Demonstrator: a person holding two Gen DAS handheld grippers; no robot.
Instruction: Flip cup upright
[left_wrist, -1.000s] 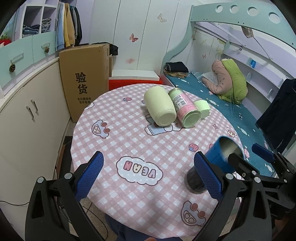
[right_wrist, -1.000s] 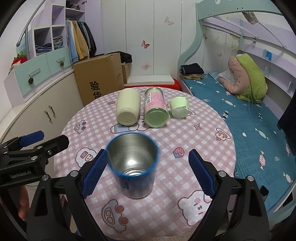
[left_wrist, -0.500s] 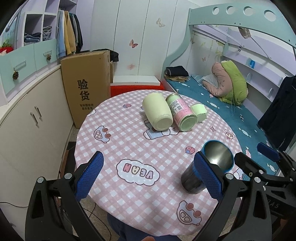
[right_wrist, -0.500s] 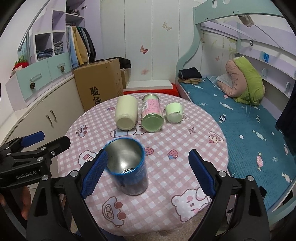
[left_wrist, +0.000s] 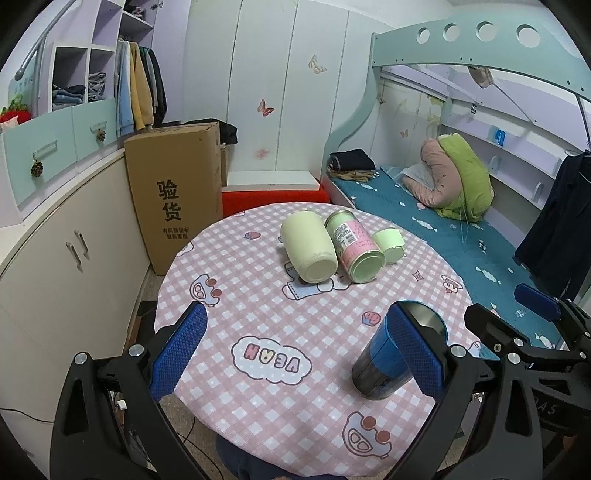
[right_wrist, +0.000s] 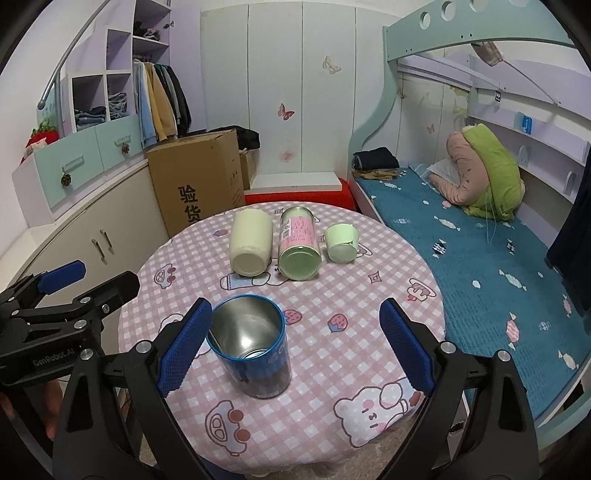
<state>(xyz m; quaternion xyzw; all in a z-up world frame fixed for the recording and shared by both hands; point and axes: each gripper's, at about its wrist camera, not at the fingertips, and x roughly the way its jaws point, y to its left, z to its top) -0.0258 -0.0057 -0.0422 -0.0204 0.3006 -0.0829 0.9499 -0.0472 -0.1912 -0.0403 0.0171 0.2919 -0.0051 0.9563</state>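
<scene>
Right wrist view: blue cup upright near table edge, both tongs spread wide.

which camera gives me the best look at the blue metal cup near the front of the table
The right wrist view. There the blue cup stands upright, unobstructed, between the open right gripper fingers, its steel inside visible. In the left wrist view the cup is partly hidden behind one blue pad of the open left gripper.
</scene>
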